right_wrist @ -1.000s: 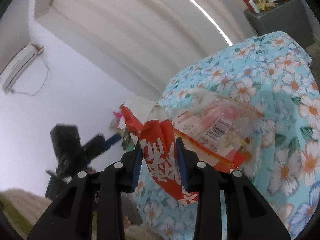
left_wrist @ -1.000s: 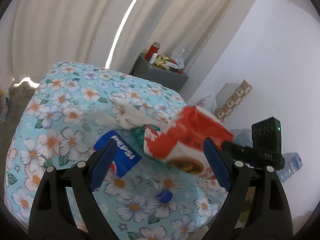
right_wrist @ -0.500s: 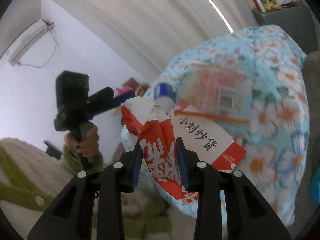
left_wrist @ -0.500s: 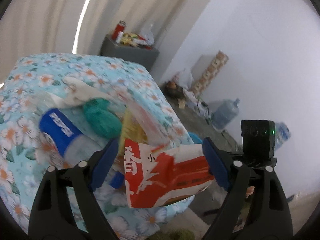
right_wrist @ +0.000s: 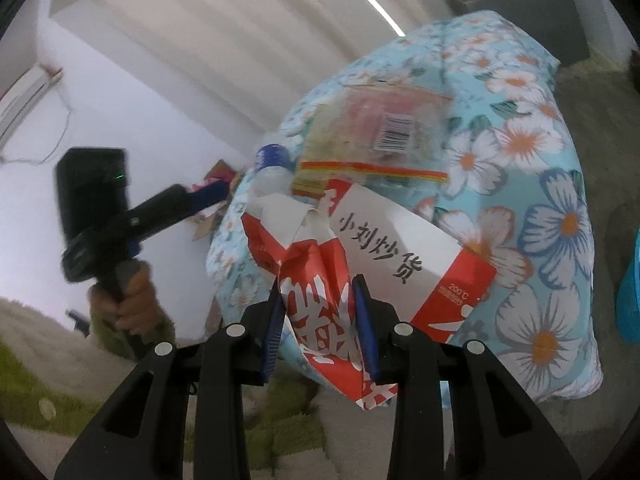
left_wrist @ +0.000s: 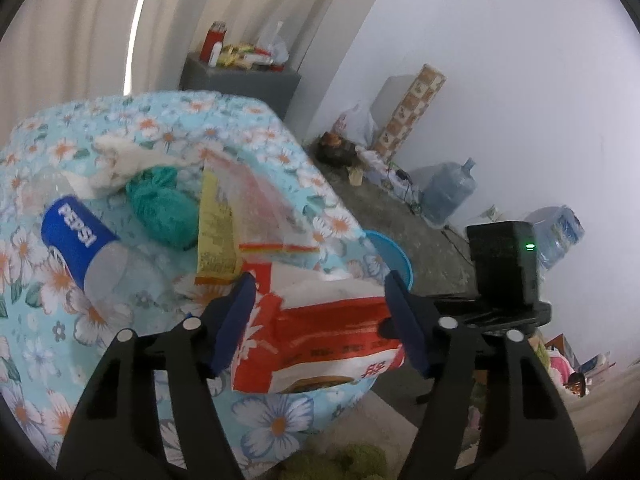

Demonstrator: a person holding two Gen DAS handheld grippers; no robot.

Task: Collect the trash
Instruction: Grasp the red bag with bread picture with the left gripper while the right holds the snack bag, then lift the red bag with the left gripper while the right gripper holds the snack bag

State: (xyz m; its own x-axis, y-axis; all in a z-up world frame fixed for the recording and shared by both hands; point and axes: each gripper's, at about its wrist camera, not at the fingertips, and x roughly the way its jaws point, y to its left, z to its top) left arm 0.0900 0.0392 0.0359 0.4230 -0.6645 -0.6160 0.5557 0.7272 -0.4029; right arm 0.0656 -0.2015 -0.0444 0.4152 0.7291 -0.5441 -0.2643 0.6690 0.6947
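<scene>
Since the previous frames, the left gripper (left_wrist: 320, 320) has narrowed its gap and now brackets the red-and-white paper bag (right_wrist: 400, 248), its jaws parted with a pad close on each side; whether they touch the paper cannot be told. The right gripper (right_wrist: 318, 324) is clenched on the bag's crumpled lower corner and holds it off the edge of the floral tablecloth (left_wrist: 160, 128), above the floor and near the blue bin (left_wrist: 394, 252). On the cloth lie the Pepsi bottle (left_wrist: 80, 240), a green knotted bag (left_wrist: 164, 204), a clear snack wrapper (left_wrist: 256, 204) and crumpled tissue (left_wrist: 124, 160), all uncollected. The risk, as I judge it: 1 pinched corner of thin paper may tear or slip if the bag swings, and it could snag the wrapper just beside it and drag it off the table.
</scene>
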